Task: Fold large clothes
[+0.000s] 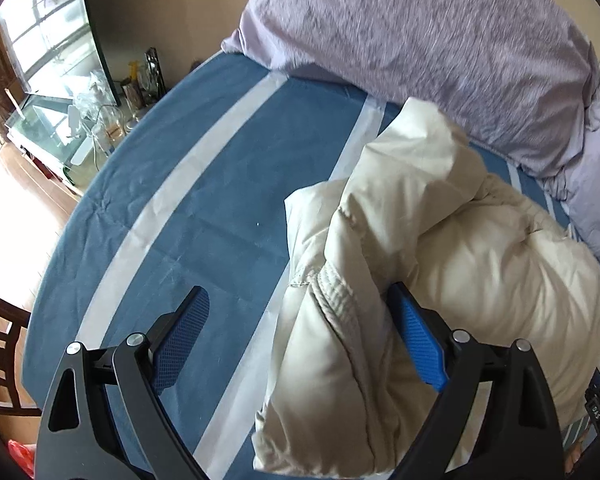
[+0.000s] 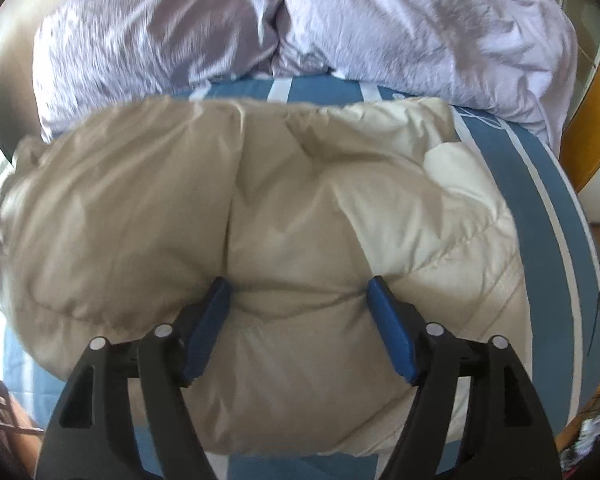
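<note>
- Cream puffer jacket point(image 2: 300, 216) lies bundled on the bed sheet point(image 1: 204, 208), blue with white stripes, just before the lilac duvet point(image 2: 380, 24).
- Left tongs point(image 1: 300, 344): spread wide; one blue pad against the jacket's edge near a ribbed cuff point(image 1: 336, 300), the other over bare sheet.
- Right tongs point(image 2: 300, 328): spread, both tips pressing into the jacket's padding.
- Cluttered glass-topped stand point(image 1: 60, 128) beside the bed.

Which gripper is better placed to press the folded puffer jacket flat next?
Right gripper: open, centred on the puffer jacket. Left gripper straddles only its edge.
</note>
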A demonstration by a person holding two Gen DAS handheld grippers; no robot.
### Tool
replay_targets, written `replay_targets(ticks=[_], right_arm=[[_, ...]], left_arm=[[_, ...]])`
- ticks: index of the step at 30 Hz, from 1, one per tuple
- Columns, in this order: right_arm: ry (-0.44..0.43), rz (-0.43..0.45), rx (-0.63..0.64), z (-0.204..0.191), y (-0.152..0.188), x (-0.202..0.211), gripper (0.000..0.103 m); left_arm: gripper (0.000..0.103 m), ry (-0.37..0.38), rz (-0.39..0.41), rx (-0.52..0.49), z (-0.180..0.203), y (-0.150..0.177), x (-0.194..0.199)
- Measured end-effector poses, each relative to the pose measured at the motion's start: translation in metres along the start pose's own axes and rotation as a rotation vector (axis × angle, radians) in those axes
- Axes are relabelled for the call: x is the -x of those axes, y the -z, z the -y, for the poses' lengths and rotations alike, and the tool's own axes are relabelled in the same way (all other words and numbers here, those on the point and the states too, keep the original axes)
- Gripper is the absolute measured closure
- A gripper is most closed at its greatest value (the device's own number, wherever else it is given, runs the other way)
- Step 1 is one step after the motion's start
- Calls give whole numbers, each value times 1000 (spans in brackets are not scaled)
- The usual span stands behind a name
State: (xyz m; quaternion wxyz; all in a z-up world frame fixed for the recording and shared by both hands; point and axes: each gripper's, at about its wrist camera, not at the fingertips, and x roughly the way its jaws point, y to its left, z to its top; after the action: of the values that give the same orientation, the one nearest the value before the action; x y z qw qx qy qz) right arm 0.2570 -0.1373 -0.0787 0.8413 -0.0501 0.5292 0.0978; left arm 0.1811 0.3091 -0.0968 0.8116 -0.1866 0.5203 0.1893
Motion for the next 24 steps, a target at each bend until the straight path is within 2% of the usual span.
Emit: replay_targets(ticks=[8,12,16,20,24], right_arm=[[13,-25,16,-5,2,-15,27],[7,-27,17,-4,4,-17,27],[4,-29,18,-3,4,-19,27],[8,-32,19,-4,4,-20,27],[8,-35,23,-4,4,-20,27]], left_arm=[[2,-10,-37,-55,0,-4,-16],[1,3,-70,-81,-1,-4,-25],[1,56,-109,-46,-7,-3,-34],[1,129,-146,35,-16,-2,-41],[1,121,-141,16,-10,-5,-40]])
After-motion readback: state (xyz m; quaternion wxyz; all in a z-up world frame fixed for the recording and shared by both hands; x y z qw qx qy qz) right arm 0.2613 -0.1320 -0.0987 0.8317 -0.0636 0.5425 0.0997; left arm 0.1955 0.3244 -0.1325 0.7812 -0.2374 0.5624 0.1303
